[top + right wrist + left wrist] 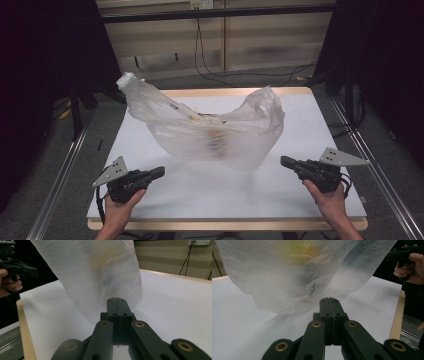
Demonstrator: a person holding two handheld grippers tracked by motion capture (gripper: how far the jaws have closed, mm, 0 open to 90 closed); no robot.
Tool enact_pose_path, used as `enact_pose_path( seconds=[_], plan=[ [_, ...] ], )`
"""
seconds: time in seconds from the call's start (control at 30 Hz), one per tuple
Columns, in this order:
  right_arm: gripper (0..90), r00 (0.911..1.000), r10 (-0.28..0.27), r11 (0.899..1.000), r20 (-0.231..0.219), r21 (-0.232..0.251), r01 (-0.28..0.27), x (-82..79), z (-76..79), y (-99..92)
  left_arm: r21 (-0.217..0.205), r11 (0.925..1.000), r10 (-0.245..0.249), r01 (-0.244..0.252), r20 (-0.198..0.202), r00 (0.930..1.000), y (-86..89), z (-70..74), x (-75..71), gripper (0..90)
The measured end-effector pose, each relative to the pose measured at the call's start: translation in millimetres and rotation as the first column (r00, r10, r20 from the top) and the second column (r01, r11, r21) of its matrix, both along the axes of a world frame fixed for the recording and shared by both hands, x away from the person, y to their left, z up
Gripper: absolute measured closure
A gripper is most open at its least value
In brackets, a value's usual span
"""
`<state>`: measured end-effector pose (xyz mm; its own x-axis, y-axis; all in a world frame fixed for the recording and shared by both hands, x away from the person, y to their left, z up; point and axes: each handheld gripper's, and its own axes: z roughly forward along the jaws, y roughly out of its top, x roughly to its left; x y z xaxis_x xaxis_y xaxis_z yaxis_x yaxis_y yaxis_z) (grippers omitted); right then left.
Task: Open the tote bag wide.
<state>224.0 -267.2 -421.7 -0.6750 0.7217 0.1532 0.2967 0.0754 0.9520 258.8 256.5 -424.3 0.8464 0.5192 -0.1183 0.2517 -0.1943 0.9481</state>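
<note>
Bench (150, 200): one, white top with a pale wooden edge.

Plastic bag (215, 127): one, clear and crumpled, standing on the bench; dark and yellowish contents show through the film, too blurred to count.

Claws: two. Left claw (159, 173), right claw (285, 161), one in each hand. Two black jaws apiece, four in all, each pair pressed together with nothing between.

Hands: two, coming in from the near edge.

Grey three-cornered plates: two, one atop each claw.

Cables on the floor beyond the bench: several, number unclear.
</note>
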Motion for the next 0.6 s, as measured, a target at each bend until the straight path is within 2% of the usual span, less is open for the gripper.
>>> enact_pose_path(
  seconds=[0.07, 0.3, 0.43, 0.47, 0.53, 0.6],
  plan=[
    [90.0, 0.9999, 0.011, 1.0, -0.003, 0.009, -0.011, -0.3, 3.2, 1.7, -0.012, 0.9999, -0.007, 0.007, 0.001, 1.0, -1.4, 1.7, -1.9, 90.0],
    [90.0, 0.9993, 0.036, 0.999, 0.008, 0.004, -0.036, -1.9, 13.2, 8.4, -0.012, 0.9993, -0.035, 0.035, 0.02, 0.9992, -6.5, 7.6, -1.1, 90.0],
    [90.0, 0.9988, 0.047, 0.998, 0.008, 0.03, -0.048, 1.8, 19.7, 8.9, -0.018, 0.999, -0.04, 0.041, 0.036, 0.9985, -9.2, 13.8, 2.2, 90.0],
    [90.0, 0.9988, 0.047, 0.998, 0.008, 0.03, -0.048, 1.8, 19.7, 8.9, -0.041, 0.9983, -0.039, 0.04, 0.029, 0.9988, -11.6, 15.2, 2.0, 90.0],
    [90.0, 0.9986, 0.051, 0.998, 0.013, 0.046, -0.051, 3.8, 23.1, 9.4, -0.032, 0.9985, -0.044, 0.046, 0.042, 0.9981, -13.2, 20.2, 1.8, 90.0],
    [90.0, 0.9974, 0.066, 0.997, 0.03, 0.048, -0.067, 5.5, 31.8, 12.7, -0.048, 0.9965, -0.067, 0.069, 0.058, 0.9961, -18.5, 29.9, 2.1, 90.0]
  ],
)
